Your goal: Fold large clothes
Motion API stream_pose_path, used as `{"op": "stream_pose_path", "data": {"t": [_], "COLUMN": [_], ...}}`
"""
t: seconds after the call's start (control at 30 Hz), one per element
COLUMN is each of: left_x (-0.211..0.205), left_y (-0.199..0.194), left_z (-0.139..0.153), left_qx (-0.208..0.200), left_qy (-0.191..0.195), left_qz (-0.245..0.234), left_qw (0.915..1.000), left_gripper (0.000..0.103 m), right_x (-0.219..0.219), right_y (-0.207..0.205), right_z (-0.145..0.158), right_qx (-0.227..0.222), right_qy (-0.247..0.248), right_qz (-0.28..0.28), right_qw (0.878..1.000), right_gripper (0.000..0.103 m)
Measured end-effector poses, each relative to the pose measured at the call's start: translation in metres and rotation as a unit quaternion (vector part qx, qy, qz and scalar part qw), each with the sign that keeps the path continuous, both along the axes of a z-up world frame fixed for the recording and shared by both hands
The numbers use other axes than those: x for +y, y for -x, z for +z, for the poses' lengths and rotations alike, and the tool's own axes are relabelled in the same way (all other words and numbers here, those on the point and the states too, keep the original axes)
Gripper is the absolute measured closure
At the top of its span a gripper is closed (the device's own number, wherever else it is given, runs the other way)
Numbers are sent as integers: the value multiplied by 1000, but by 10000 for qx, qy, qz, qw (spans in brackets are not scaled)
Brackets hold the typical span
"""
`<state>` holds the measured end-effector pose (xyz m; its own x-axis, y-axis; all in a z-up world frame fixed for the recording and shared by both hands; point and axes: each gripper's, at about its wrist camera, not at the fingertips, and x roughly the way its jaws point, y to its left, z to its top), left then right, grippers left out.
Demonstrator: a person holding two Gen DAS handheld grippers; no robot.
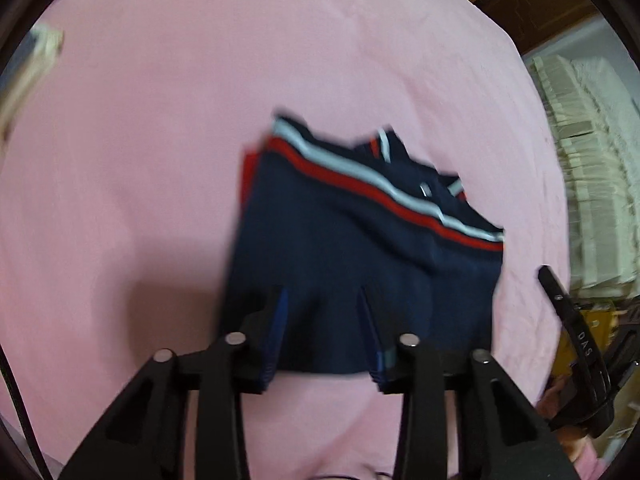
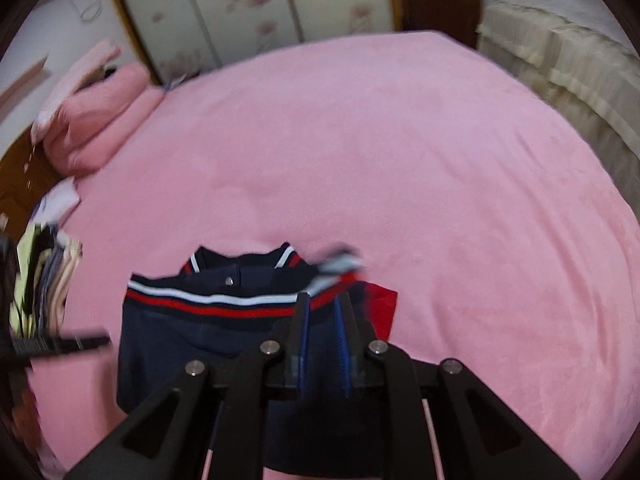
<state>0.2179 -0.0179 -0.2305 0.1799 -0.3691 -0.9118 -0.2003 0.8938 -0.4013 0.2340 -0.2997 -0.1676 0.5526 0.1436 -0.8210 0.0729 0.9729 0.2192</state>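
Observation:
A navy garment (image 1: 352,248) with red and white stripes lies folded into a compact rectangle on the pink bed (image 1: 160,160). My left gripper (image 1: 322,296) is open, its fingers spread over the garment's near edge. In the right wrist view the same garment (image 2: 200,340) lies just ahead, with a red layer showing at its right. My right gripper (image 2: 323,300) has its fingers close together over the garment's striped right part; the blur hides whether cloth is between them. The other gripper shows at the right edge of the left wrist view (image 1: 576,340).
Pink pillows (image 2: 96,128) lie at the bed's far left. A stack of folded clothes (image 2: 48,280) sits at the left edge. A cream quilted cover (image 2: 560,72) is at the right. A floral wardrobe (image 2: 248,4) stands behind the bed.

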Motion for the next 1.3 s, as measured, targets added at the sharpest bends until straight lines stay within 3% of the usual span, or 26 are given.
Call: {"op": "stream_pose_path", "data": {"t": [0.07,0.13,0.23,0.33,0.4,0.43,0.47,0.5,0.57,0.67,0.7,0.73,0.77,0.83,0.87,1.0,1.07,1.2,1.3], "left_x": [-9,-21,-32,-39,-49,-51,-51,-47,-36,-23,-17,-13,-11,-9,-10,-27,-40,-57,-61], "left_y": [14,23,26,24,16,13,12,13,16,25,28,31,34,41,48,60,54,28,2], "left_z": [-9,-18,-28,-40,-54,-62,-68,-72,-74,-61,-58,-59,-60,-62,-56,-34,-34,-45,-58], "left_qx": [93,132,110,120,265,342,404,419,406,183,151,152,221,453,364,-80,-187,-226,-257], "left_qy": [304,408,477,644,224,-145,-262,-137,60,-727,-861,-834,-756,-519,-311,178,462,524,815], "left_qz": [119,248,366,465,485,426,385,424,597,636,649,624,597,645,644,404,220,-32,-212], "left_qw": [9994,9988,9981,9968,9982,9984,9981,9981,9974,9952,9941,9944,9951,9955,9968,9990,9985,9984,9961], "left_gripper": [77,86,87,87,87,100,101,102,102,102,102,102,102,102,102,101,101,101,101], "right_x": [0,18,52,76,83,86,83,74,46,4,-7,-19,-30,-58,-62,-43,-17,40,65], "right_y": [7,16,28,36,35,34,34,35,40,58,64,68,71,77,79,85,83,61,32], "right_z": [-7,-21,-42,-65,-81,-90,-96,-99,-104,-98,-93,-90,-89,-87,-85,-52,-40,-65,-94], "right_qx": [270,583,857,997,1121,1159,1167,1182,1176,1013,1020,1059,1111,1216,1225,639,430,686,813], "right_qy": [-520,-900,-1178,-1212,-1241,-1180,-1032,-846,-1066,-1402,-939,-336,-143,-339,-342,-757,-1275,-2249,-2390], "right_qz": [55,557,1341,1661,1701,1697,1697,1629,1572,1496,1240,841,547,-71,-140,470,917,1248,1023], "right_qw": [9983,9927,9802,9735,9711,9715,9731,9759,9747,9735,9825,9902,9922,9920,9918,9940,9867,9639,9622], "right_gripper": [92,98,101,101,101,103,103,103,103,103,103,103,103,103,103,103,103,103,103]}}
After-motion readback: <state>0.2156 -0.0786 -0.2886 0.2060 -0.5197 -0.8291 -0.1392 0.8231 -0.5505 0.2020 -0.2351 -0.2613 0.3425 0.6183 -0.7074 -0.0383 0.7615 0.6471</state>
